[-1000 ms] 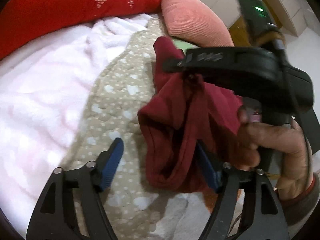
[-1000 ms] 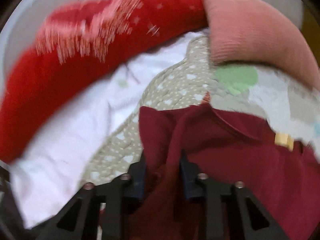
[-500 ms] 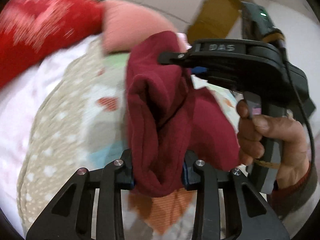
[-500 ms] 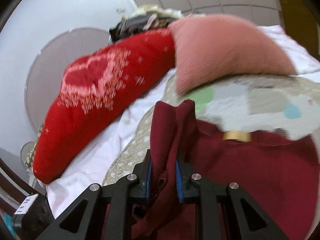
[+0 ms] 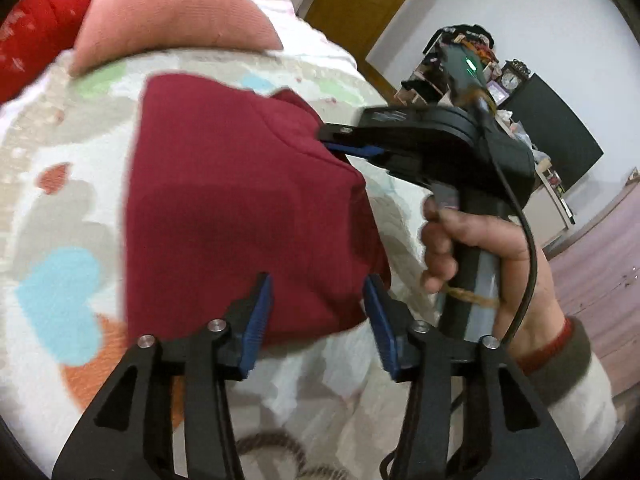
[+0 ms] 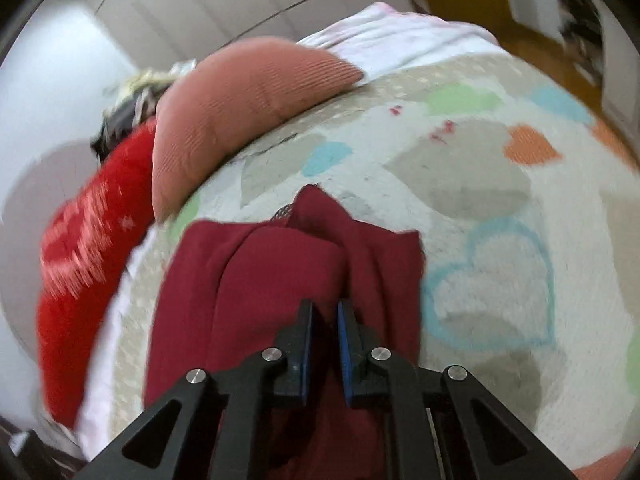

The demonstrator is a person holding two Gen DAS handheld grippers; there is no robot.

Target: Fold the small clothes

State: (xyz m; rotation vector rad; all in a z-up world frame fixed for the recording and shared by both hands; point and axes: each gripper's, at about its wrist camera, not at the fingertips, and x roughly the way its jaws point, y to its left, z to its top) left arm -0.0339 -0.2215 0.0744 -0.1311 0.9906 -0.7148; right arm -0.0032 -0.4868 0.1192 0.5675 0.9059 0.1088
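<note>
Maroon garment point(image 5: 240, 208) lies folded on the heart-print blanket point(image 5: 56, 184), left gripper point(image 5: 318, 320) spread wide around its near edge, right gripper point(image 6: 324, 332) pinched narrowly on a fold; lifted unreleased, the fold could be dragged open.

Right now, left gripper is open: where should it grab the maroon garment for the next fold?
Probably the near hem of the maroon garment, coming in low from the near side. That edge lies loose on the heart-print blanket, just ahead of the open left gripper. The right gripper pinches the garment's right edge, so avoid that side.
</note>
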